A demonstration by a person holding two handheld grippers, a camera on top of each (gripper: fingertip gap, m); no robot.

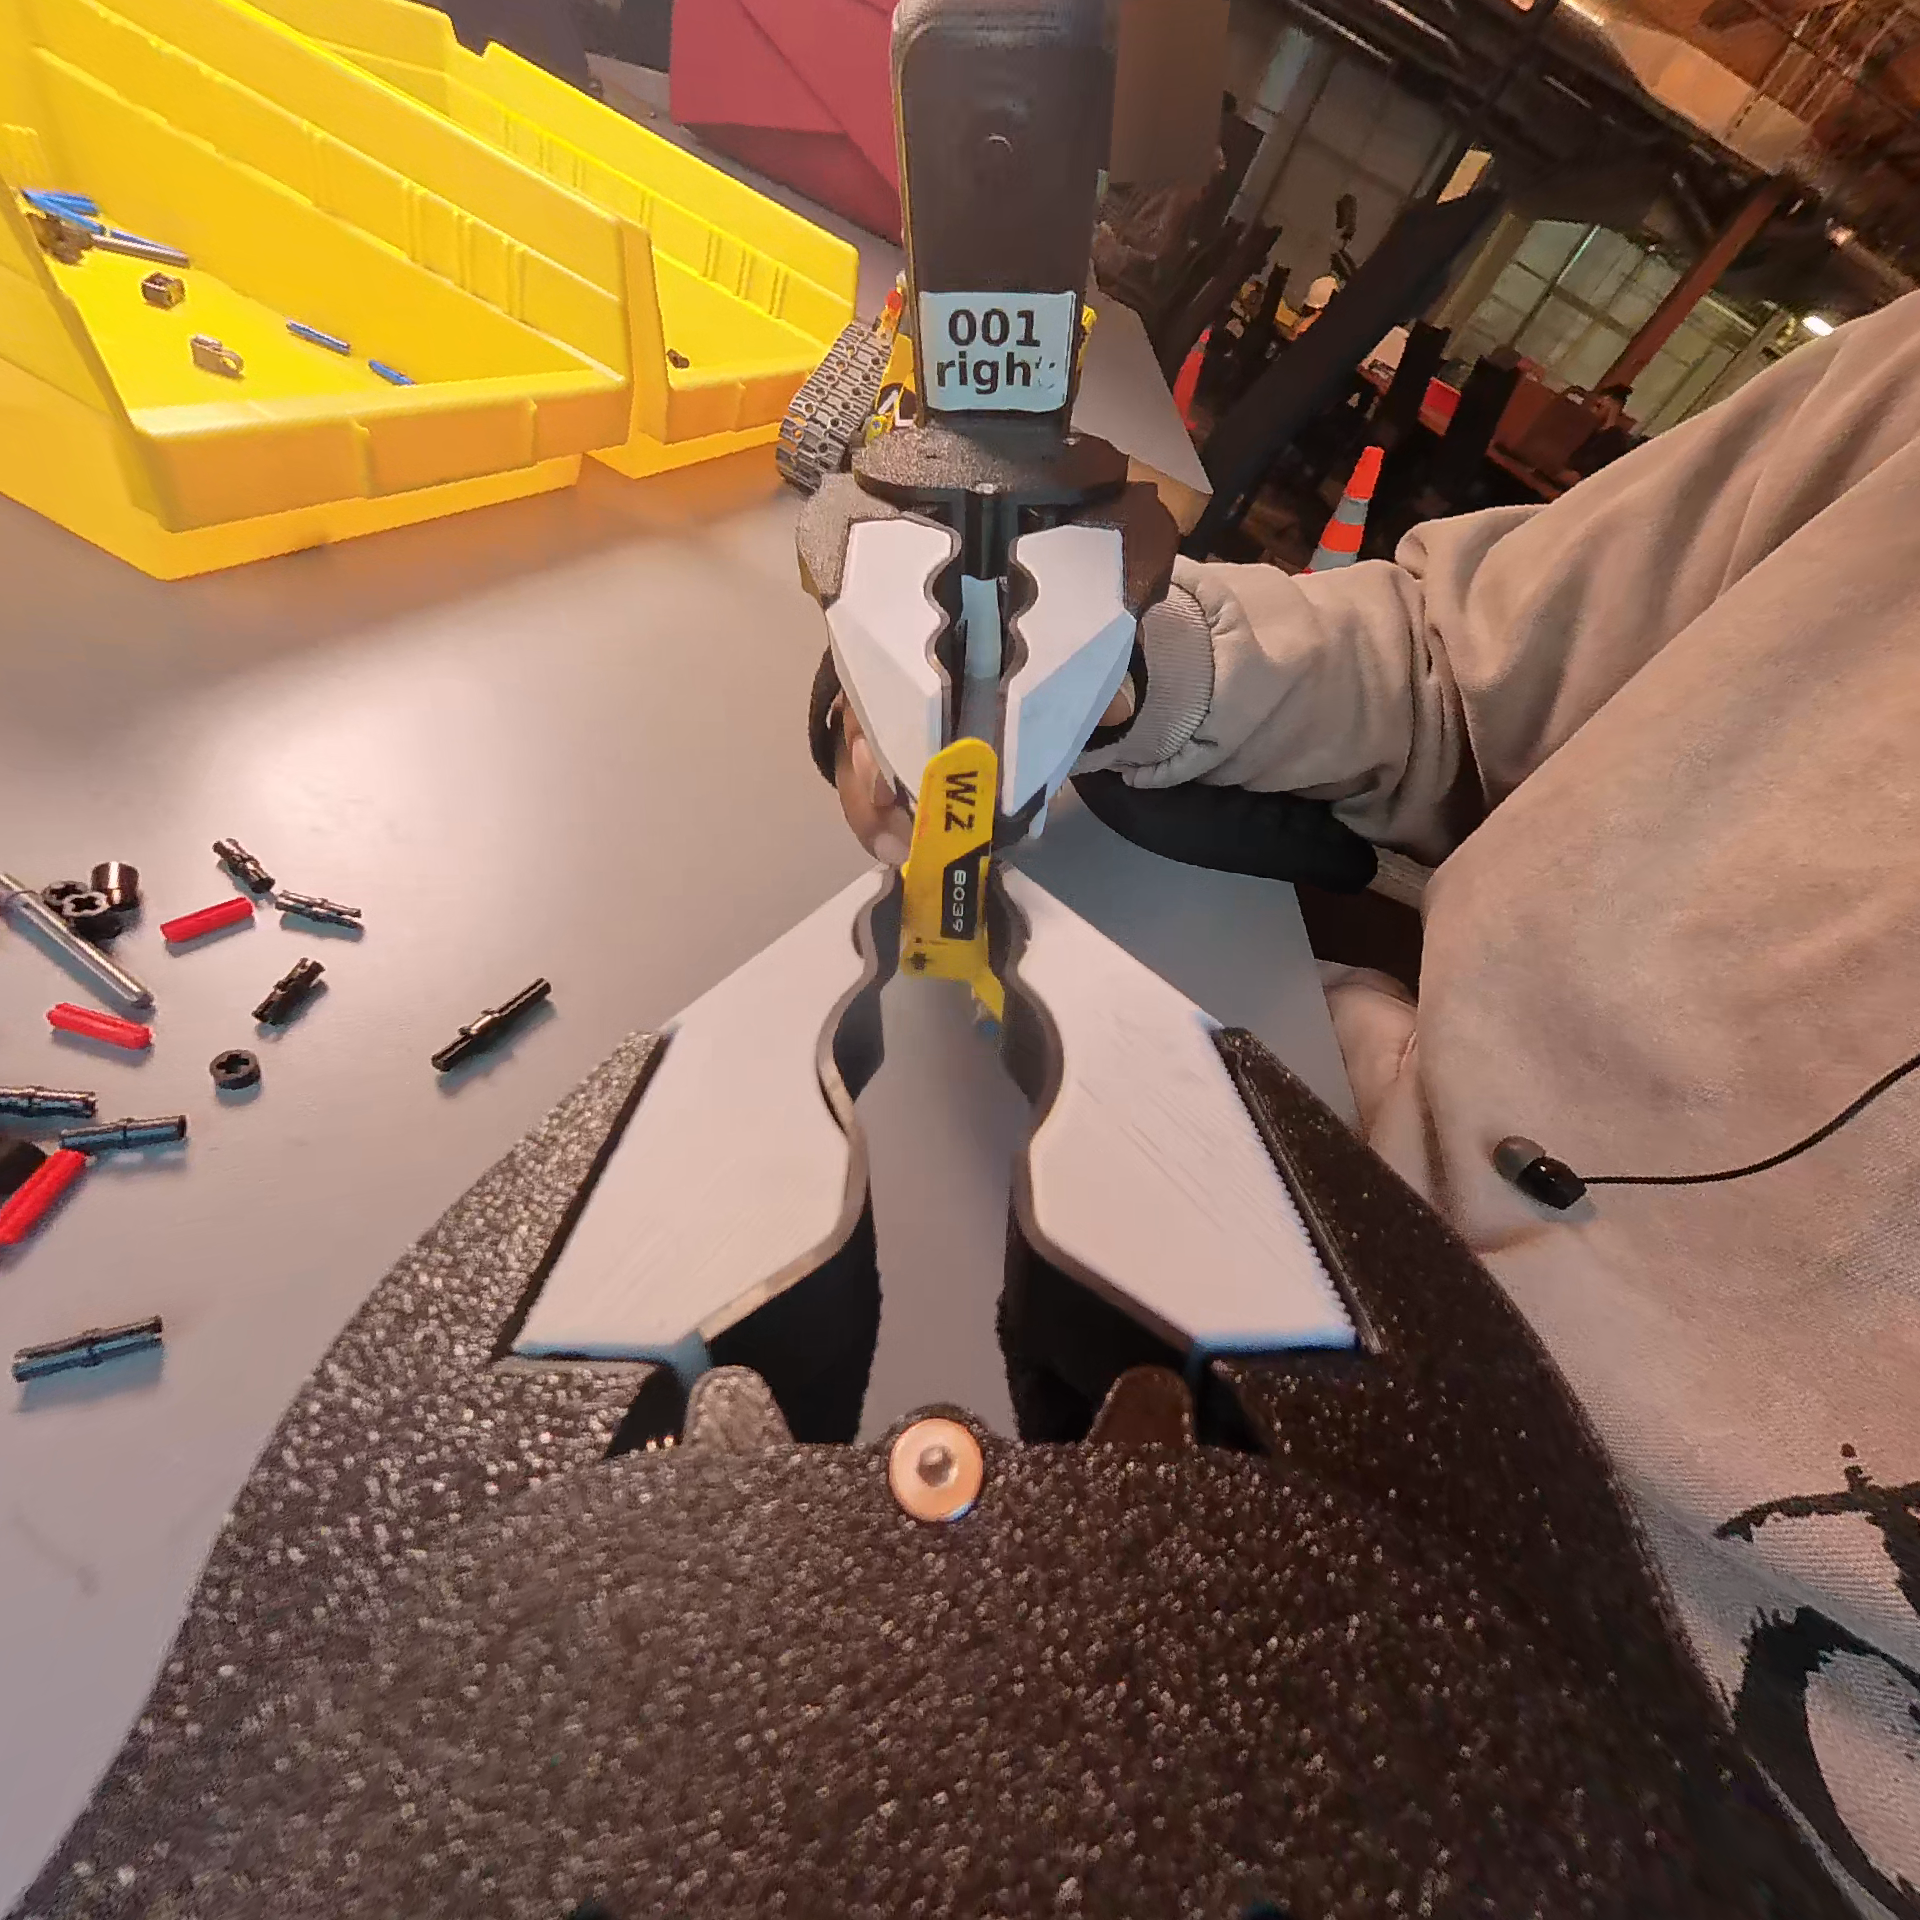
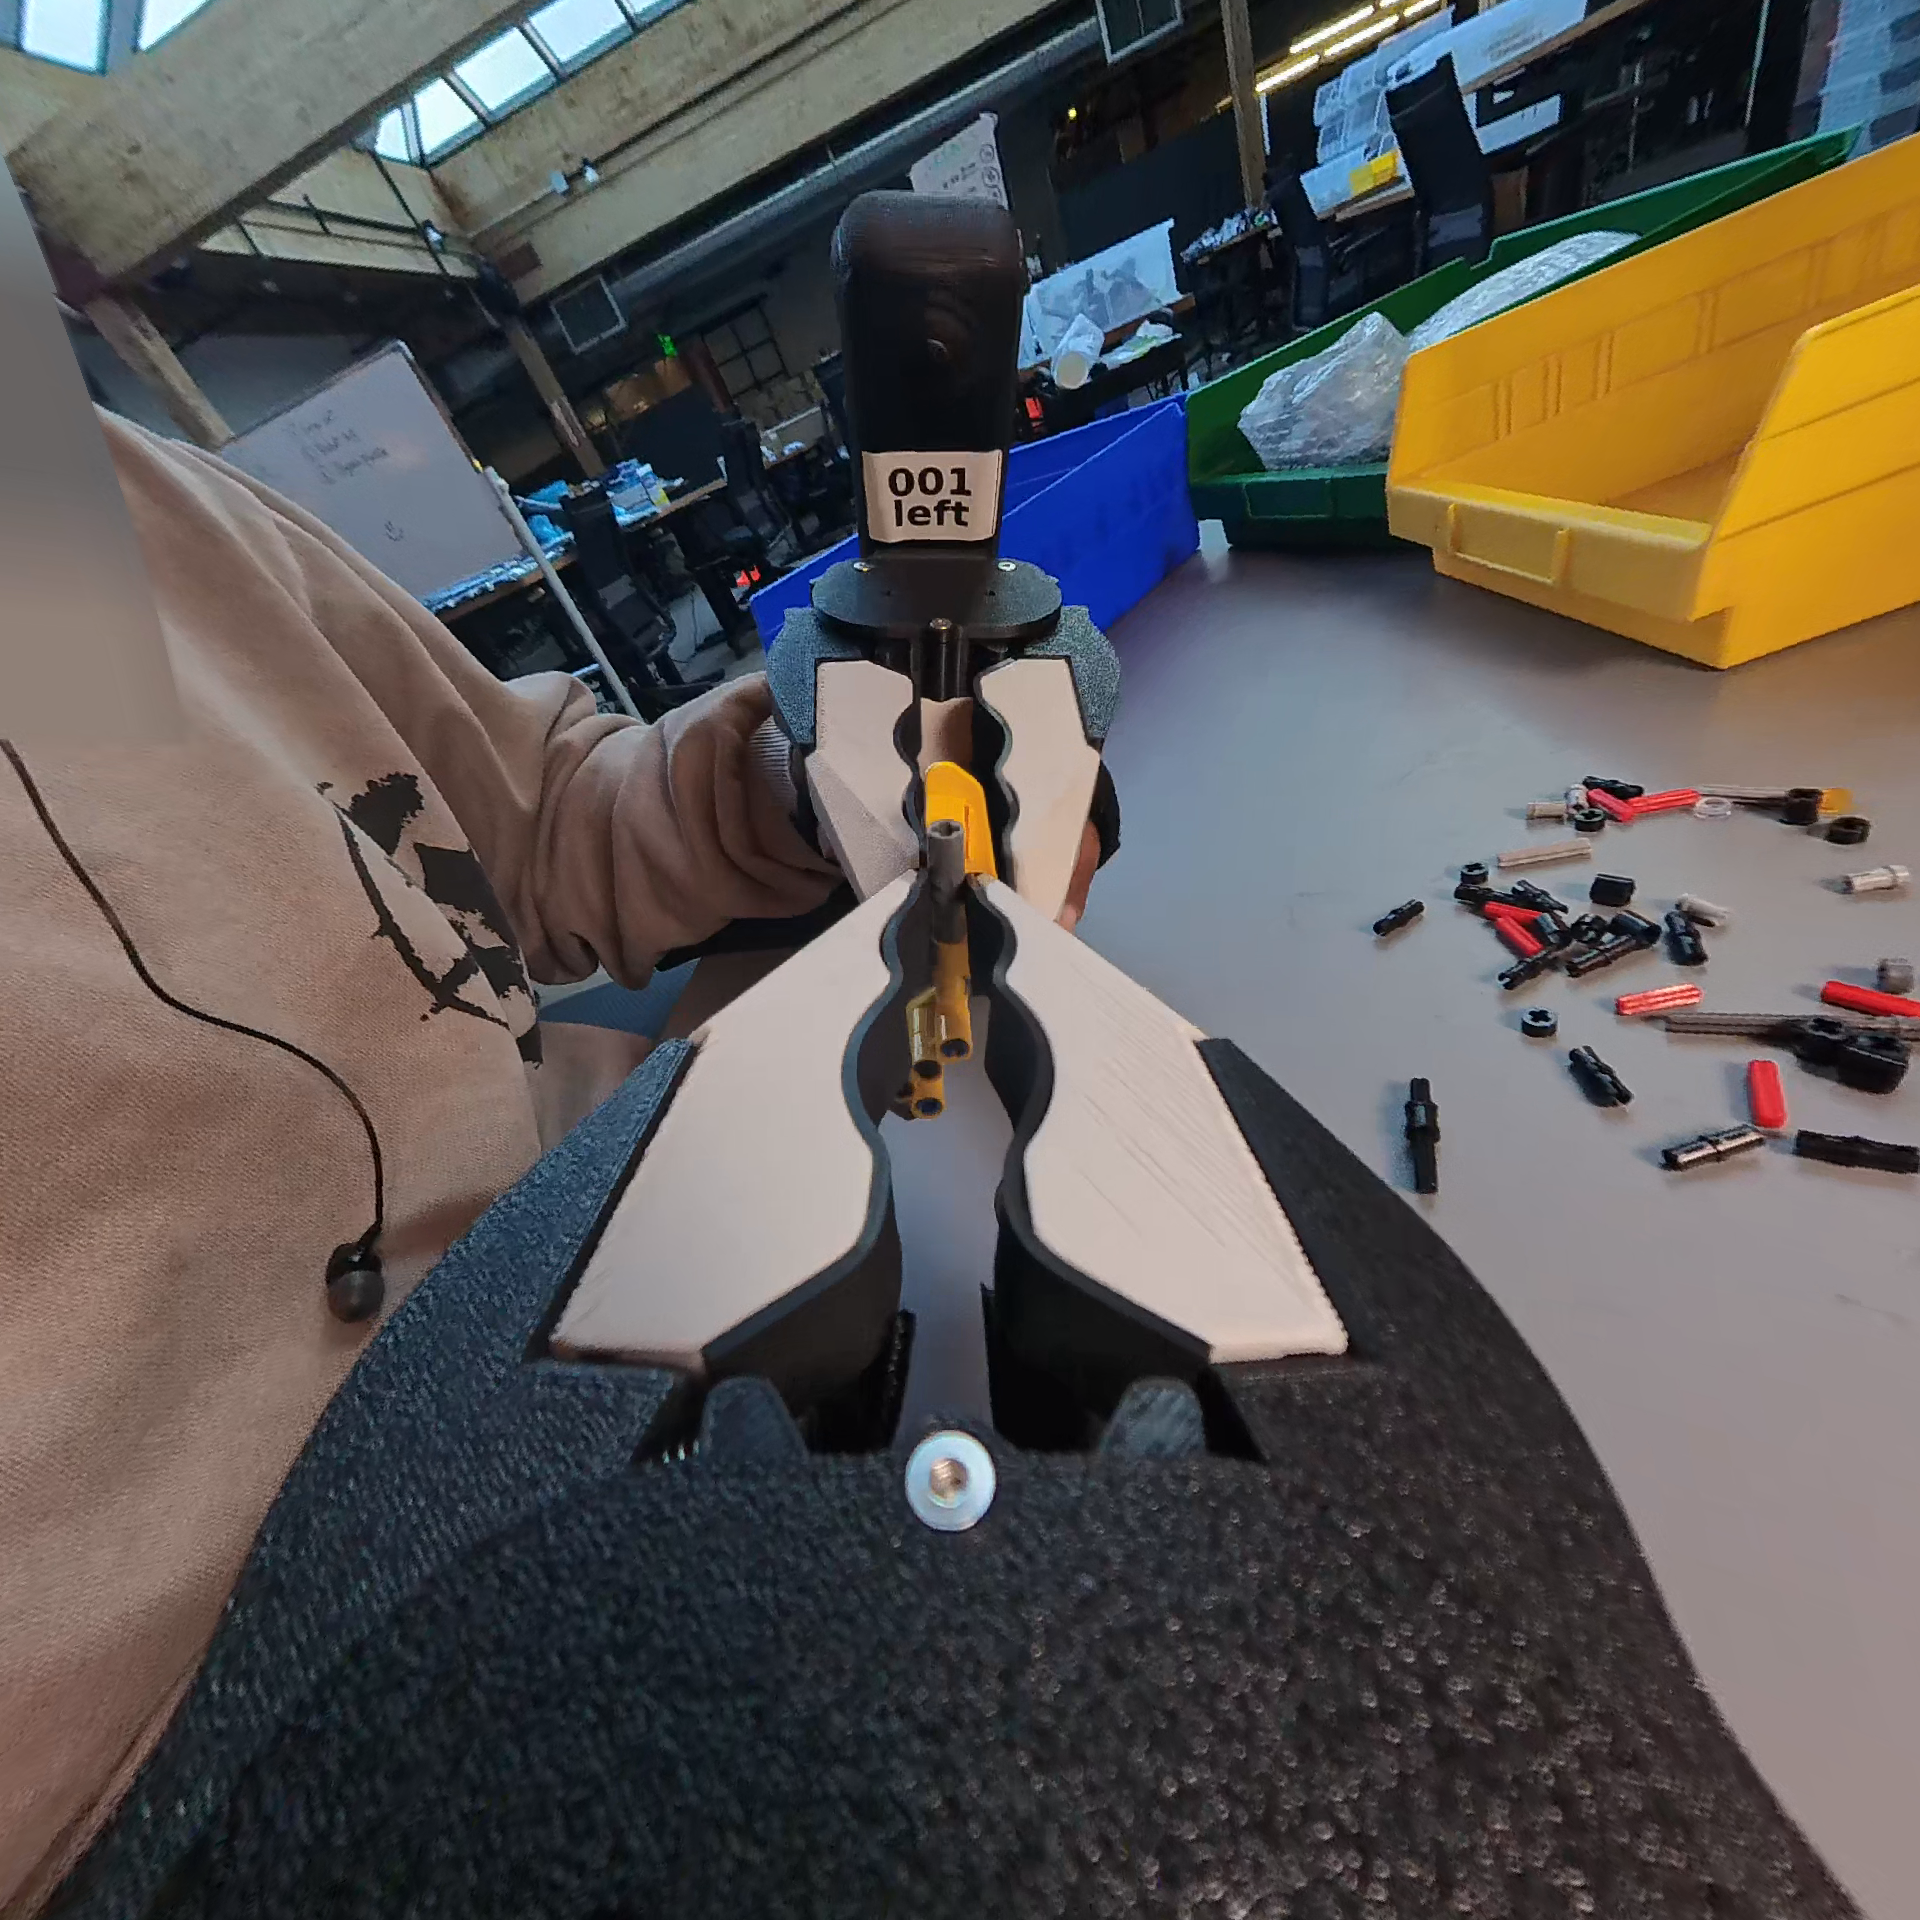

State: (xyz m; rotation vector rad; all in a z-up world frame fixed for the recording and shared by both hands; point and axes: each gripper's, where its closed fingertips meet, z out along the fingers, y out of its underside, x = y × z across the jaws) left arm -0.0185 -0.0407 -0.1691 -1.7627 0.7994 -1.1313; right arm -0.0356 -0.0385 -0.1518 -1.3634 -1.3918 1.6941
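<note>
Grippers nose to nose here, both meeting over the near edge of the grey table.

The left gripper is clamped down on a yellow Technic panel piece, fingers pinched in on its lower end. The piece is off the table, standing up at a slight tilt, and its rounded top reaches in between the tips of the other tool. The right gripper is squeezed closed too. From its own camera it looks like it's pinching a grey cross axle that runs along the yellow piece. I can't quite tell how much of the pinch is on the axle and how much is on the yellow part, since they overlap right at the tips.

My take: the two tools are lined up almost dead straight, which is what you want with parts this small. Any twist in either wrist would probably lever the axle sideways. Firm squeeze, small pushes, both tools kept on one line.

Around it:
- loose pins off to the side on the table, black ones and a red pin, well apart from the grippers
- a yellow bin further back
- a tracked model just behind the right tool
</note>
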